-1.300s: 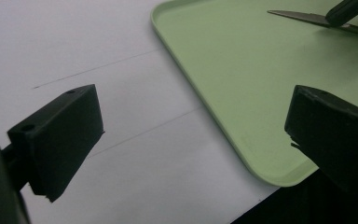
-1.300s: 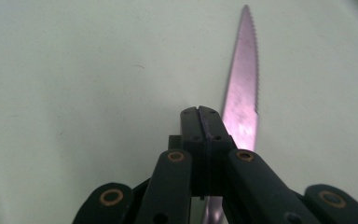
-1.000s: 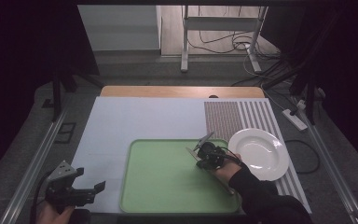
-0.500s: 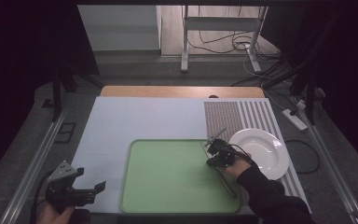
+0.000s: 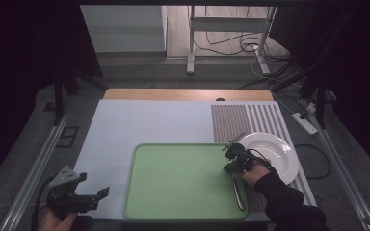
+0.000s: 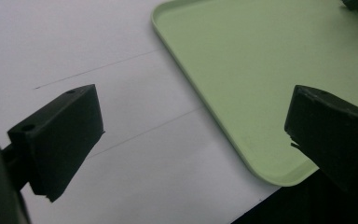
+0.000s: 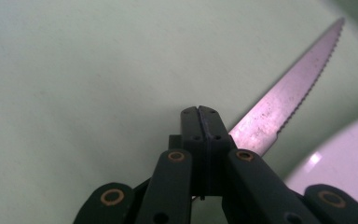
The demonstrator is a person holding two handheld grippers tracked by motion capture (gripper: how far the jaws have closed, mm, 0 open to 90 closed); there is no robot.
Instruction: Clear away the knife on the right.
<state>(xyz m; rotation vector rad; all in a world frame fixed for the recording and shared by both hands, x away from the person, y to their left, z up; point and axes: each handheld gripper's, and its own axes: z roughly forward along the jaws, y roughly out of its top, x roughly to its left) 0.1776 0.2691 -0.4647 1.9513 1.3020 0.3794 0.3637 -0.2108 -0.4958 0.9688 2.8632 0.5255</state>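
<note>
Right gripper (image 5: pixel 234 155) is sitting at the tray's (image 5: pixel 183 211) right edge, beside the plate (image 5: pixel 279 154); its jaws are pressed fully together on a serrated knife (image 7: pixel 289 98), the blade sticking out over the green tray toward the plate rim. Left gripper (image 5: pixel 84 199) is hovering over the white mat (image 5: pixel 149 120) off the tray's near-left corner, jaws spread wide and gripping nothing.

Holding left gripper (image 5: pixel 89 198) low with jaws spread wide; keeping right gripper (image 5: pixel 234 155) outstretched, jaws pressed together.
</note>
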